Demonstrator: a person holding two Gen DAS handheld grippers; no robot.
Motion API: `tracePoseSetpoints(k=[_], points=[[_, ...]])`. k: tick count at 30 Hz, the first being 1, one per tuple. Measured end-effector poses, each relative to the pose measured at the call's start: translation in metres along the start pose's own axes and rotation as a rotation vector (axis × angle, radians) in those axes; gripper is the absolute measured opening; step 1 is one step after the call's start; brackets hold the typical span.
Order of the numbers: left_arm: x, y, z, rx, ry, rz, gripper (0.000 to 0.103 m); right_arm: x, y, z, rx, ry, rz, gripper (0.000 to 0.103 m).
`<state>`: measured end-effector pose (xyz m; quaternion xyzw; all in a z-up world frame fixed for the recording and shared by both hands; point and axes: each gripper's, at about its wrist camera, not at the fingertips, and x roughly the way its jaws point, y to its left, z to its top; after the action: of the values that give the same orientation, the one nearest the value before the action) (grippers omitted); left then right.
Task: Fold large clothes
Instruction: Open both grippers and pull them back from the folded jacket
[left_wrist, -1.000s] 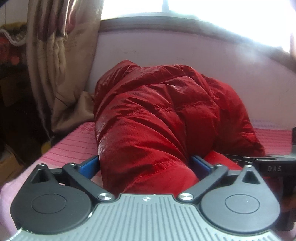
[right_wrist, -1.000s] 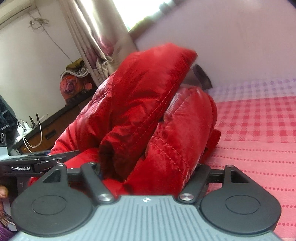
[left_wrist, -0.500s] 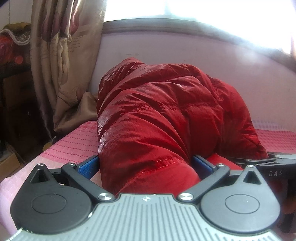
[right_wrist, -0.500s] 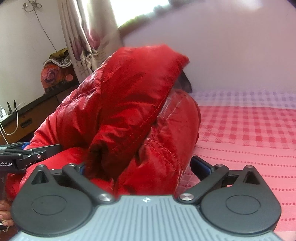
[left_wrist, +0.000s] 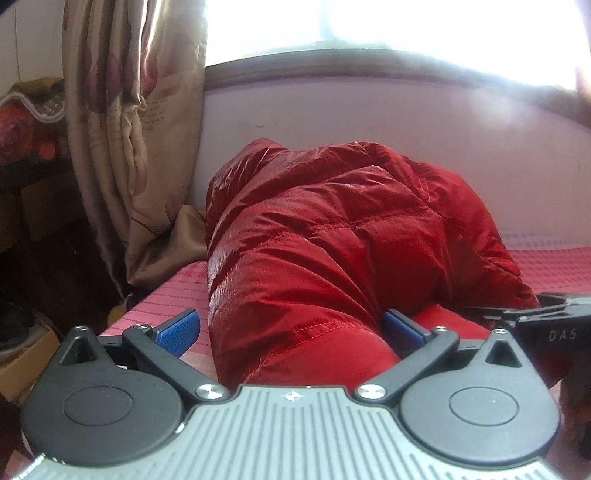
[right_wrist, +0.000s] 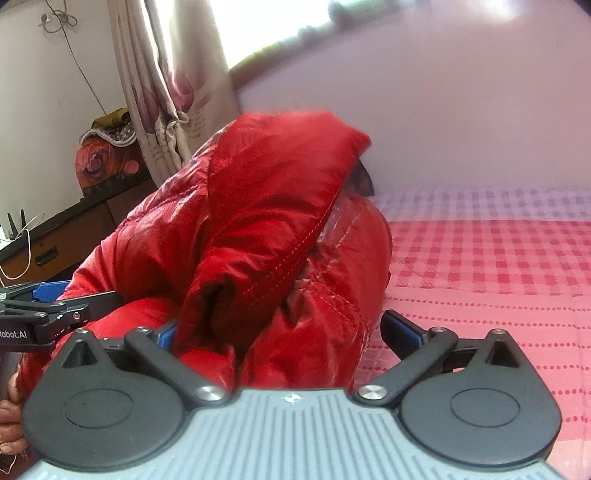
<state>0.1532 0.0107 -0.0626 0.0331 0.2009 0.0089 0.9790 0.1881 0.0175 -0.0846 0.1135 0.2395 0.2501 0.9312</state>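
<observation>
With the red down jacket (left_wrist: 332, 251) heaped on the bed (right_wrist: 480, 288), I have both the left claw (left_wrist: 291, 332) and right claw (right_wrist: 277, 332) spread wide around its near hem, ready to re-grip for the next fold.

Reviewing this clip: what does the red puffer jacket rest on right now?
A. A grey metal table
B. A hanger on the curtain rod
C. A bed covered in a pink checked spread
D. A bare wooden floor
C: the red puffer jacket lies bunched on the pink checked spread, which shows beside it in the right wrist view and under it in the left wrist view.
</observation>
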Motion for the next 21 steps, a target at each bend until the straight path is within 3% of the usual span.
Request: tracePoseSetpoints(k=[21], points=[[-0.035, -0.007, -0.001, 0.027, -0.023, 0.074, 0.103, -0.057, 0.028, 0.013, -0.071, -0.097, -0.001, 0.103]])
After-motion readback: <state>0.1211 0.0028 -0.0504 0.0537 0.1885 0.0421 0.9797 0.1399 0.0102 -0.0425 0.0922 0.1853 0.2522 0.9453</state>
